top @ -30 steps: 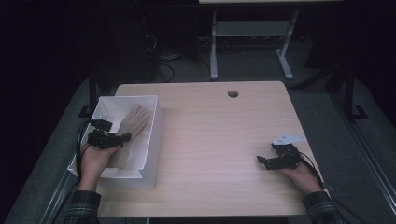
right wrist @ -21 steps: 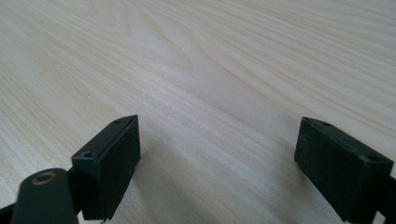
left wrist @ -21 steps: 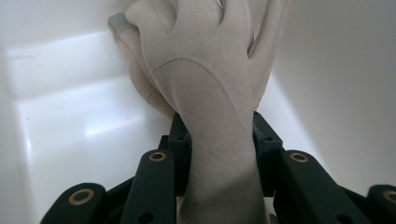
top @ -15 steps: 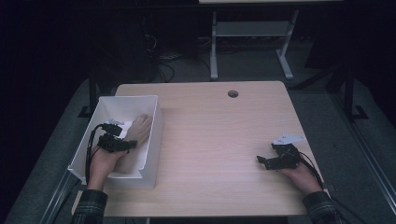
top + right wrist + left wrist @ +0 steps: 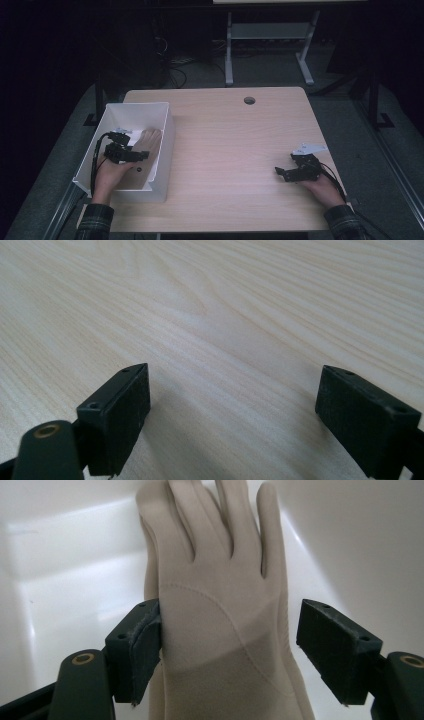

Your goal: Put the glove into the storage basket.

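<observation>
Inside the white bin (image 5: pixel 165 131), the left claw (image 5: pixel 227 645) straddles a beige glove (image 5: pixel 220 615), jaws apart, seemingly for a grasp, while the right claw (image 5: pixel 232 415) idles open over the tabletop (image 5: pixel 235 145).

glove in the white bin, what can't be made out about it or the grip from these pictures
- Glove cuff: cut off by the bottom edge of the left gripper view; in the high view the left gripper and hand cover it.
- Fingertips: cut off by the top edge of the left gripper view.
- Anything under the glove in the bin: hidden by the glove.
- Grip: one jaw touches the glove, the other stands apart; whether it is lifted cannot be told.
</observation>
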The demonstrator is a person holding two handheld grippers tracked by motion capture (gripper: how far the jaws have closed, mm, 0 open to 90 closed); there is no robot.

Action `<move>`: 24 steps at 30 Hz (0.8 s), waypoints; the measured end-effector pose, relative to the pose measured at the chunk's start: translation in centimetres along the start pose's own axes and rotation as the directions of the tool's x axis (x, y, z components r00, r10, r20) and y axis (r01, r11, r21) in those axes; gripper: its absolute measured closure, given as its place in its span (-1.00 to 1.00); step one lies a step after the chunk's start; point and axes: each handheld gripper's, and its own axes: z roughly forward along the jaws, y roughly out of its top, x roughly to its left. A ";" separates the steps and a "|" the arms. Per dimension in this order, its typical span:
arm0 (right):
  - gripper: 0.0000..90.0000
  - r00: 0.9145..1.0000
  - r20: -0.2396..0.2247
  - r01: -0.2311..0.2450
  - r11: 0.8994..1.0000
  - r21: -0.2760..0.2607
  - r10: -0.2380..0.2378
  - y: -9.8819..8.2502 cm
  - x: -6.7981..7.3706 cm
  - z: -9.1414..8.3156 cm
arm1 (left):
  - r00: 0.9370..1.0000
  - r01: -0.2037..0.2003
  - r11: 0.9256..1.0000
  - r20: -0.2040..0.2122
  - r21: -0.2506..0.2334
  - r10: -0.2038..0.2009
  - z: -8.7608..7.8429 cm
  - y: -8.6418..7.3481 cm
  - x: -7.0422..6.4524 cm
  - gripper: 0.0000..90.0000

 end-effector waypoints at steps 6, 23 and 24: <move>-0.69 1.000 0.001 0.003 1.000 0.001 -0.003 0.0 0.0 0.0 | 1.000 -0.018 0.999 0.019 -0.047 0.018 -2.2 1.5 -0.6 -0.53; -0.69 1.000 0.001 0.003 1.000 0.001 -0.003 0.0 0.0 0.0 | 0.986 -0.095 0.978 0.117 -0.184 0.118 -7.1 7.1 -5.2 -0.54; -0.69 1.000 0.000 0.000 1.000 0.000 0.000 0.0 0.0 0.0 | 0.985 -0.096 0.978 0.121 -0.185 0.120 -7.1 7.2 -5.4 -0.54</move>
